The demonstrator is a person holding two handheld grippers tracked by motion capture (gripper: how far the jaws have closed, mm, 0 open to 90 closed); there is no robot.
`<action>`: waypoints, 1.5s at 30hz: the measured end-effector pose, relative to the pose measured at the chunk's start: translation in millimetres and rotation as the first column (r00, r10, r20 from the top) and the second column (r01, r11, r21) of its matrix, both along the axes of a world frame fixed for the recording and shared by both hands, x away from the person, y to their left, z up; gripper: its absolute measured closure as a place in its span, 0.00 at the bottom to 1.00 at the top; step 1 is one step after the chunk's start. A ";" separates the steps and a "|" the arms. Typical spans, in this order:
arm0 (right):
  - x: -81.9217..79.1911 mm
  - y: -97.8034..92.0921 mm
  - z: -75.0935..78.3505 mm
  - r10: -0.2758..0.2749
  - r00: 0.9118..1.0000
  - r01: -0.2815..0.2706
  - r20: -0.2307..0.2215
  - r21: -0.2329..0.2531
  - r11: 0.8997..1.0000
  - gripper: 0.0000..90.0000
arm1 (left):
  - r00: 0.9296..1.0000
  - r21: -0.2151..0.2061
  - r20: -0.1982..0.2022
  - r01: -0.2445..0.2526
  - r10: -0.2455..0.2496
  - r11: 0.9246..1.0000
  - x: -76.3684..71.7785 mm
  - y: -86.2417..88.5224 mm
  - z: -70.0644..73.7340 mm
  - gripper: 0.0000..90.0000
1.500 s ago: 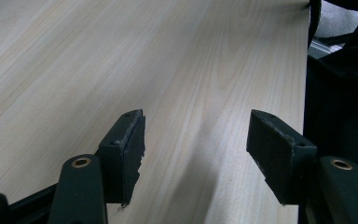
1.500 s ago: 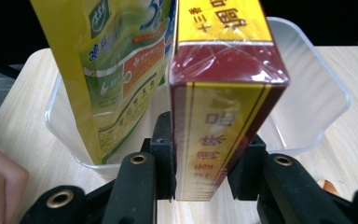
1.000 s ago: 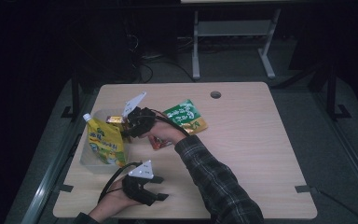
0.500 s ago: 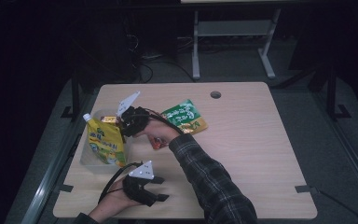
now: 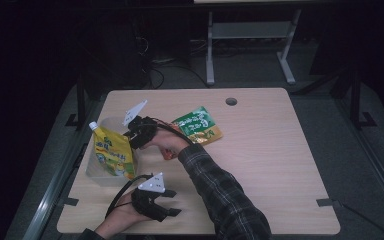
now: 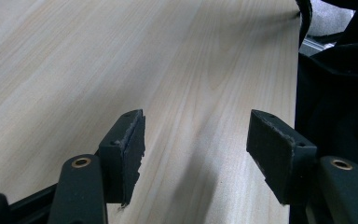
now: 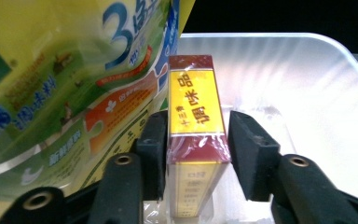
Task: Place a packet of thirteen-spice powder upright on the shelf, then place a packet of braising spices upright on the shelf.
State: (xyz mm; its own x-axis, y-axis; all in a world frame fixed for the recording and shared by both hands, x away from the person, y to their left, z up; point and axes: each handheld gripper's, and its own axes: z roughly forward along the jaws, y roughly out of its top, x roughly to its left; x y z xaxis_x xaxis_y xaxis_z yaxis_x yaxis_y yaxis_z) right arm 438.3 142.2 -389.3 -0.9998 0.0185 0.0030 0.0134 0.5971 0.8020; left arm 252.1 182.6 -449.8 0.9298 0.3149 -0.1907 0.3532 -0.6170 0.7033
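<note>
My right fingers (image 7: 193, 140) sit around the box (image 7: 195, 100), the right one slightly apart, inside the bin (image 7: 307, 84) beside the pouch (image 7: 65, 79); my left fingers (image 6: 196, 149) gape empty over the tabletop (image 6: 121, 56)

A green snack packet (image 5: 198, 125) lies on the wooden table (image 5: 270, 150).

Left tongs (image 5: 172, 212) gaping wide, low near the table's near edge, right tongs (image 5: 131, 134) reaching leftward, jaws slightly parted.
</note>
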 end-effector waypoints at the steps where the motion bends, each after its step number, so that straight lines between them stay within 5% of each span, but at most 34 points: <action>1: -0.3 -1.1 0.9 -0.002 1.000 0.002 -0.001 0.000 1.000 0.64 | 1.000 0.003 0.002 0.002 -0.002 1.000 0.1 0.2 0.1 0.41; 17: -15.3 -67.7 7.9 -0.103 0.994 0.104 -0.031 0.035 0.994 0.52 | 1.000 0.010 0.000 -0.014 0.014 1.000 0.2 1.4 -1.4 0.40; 21: -13.4 -87.0 4.3 -0.163 0.986 0.163 -0.036 0.018 0.986 0.50 | 1.000 0.009 -0.003 -0.015 0.015 1.000 0.0 0.8 -1.7 0.40; 25: -5.4 -103.9 0.7 -0.258 0.965 0.259 -0.055 0.004 0.966 0.50 | 1.000 0.011 0.003 -0.011 0.011 1.000 -0.1 1.3 -1.6 0.40; 29: 8.8 -116.2 -4.7 -0.389 0.919 0.390 -0.066 0.004 0.921 0.52 | 1.000 0.009 0.004 -0.015 0.015 1.000 -0.9 1.5 -1.4 0.40; 35: 38.0 -119.7 -22.6 -0.569 0.818 0.571 -0.084 -0.001 0.821 0.73 | 1.000 0.010 0.004 -0.017 0.017 1.000 -0.6 3.6 -2.4 0.40; 39: 54.2 -112.1 -34.3 -0.629 0.776 0.628 -0.044 -0.031 0.778 0.81 | 1.000 0.014 0.003 -0.016 0.016 1.000 0.5 4.7 -2.4 0.40; 45: 72.5 -102.8 -49.4 -0.712 0.702 0.711 -0.025 -0.034 0.702 0.94 | 1.000 0.022 0.011 -0.016 0.016 1.000 0.8 1.0 -3.2 0.40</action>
